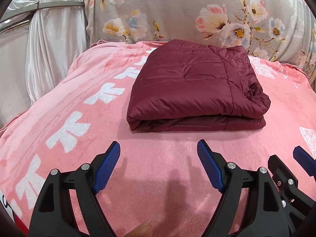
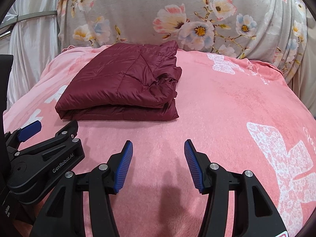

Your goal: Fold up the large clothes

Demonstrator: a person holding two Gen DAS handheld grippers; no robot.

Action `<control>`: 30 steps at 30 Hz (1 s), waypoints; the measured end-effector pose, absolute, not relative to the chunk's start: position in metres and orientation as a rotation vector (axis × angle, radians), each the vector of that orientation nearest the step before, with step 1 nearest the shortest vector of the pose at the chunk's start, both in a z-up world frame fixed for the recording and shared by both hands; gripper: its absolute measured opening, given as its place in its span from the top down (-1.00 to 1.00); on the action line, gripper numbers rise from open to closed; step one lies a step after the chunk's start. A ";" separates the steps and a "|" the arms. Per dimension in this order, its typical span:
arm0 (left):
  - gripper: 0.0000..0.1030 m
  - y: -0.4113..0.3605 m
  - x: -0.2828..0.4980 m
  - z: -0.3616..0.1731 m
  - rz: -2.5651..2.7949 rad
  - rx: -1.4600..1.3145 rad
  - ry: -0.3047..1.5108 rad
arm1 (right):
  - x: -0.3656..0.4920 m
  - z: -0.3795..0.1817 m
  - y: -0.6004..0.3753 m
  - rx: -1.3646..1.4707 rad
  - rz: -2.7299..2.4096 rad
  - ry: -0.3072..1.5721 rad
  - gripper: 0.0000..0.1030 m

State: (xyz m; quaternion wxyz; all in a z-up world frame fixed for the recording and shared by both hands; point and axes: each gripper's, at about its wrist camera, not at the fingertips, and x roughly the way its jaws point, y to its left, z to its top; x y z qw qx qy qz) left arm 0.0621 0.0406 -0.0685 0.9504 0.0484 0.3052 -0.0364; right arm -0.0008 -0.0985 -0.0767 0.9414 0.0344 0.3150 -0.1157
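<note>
A maroon quilted jacket [image 1: 195, 86] lies folded into a thick rectangle on the pink blanket [image 1: 154, 169]; it also shows in the right wrist view [image 2: 120, 85], up and left. My left gripper [image 1: 159, 146] is open and empty, hovering over the blanket a little short of the jacket's near folded edge. My right gripper [image 2: 158, 145] is open and empty, over bare blanket to the right of the jacket's near edge. The right gripper's blue fingertip [image 1: 303, 157] shows at the right edge of the left wrist view; the left gripper's body [image 2: 47, 158] shows at left in the right wrist view.
The pink blanket [image 2: 227, 102] carries white bow prints and covers the whole work surface. A grey floral cloth [image 1: 177, 13] hangs behind the jacket. A white satin curtain [image 1: 51, 45] hangs at the far left. A thumb tip [image 1: 141, 230] shows at the bottom.
</note>
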 end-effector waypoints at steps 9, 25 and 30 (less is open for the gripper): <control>-0.51 0.041 0.062 -0.068 -0.076 0.099 0.619 | -0.001 -0.076 -0.099 0.069 -0.235 0.644 -0.03; -0.51 0.041 0.061 -0.067 -0.081 0.101 0.616 | -0.001 -0.076 -0.098 0.068 -0.235 0.643 -0.03; -0.51 0.041 0.059 -0.065 -0.085 0.106 0.608 | -0.001 -0.076 -0.098 0.068 -0.235 0.643 -0.03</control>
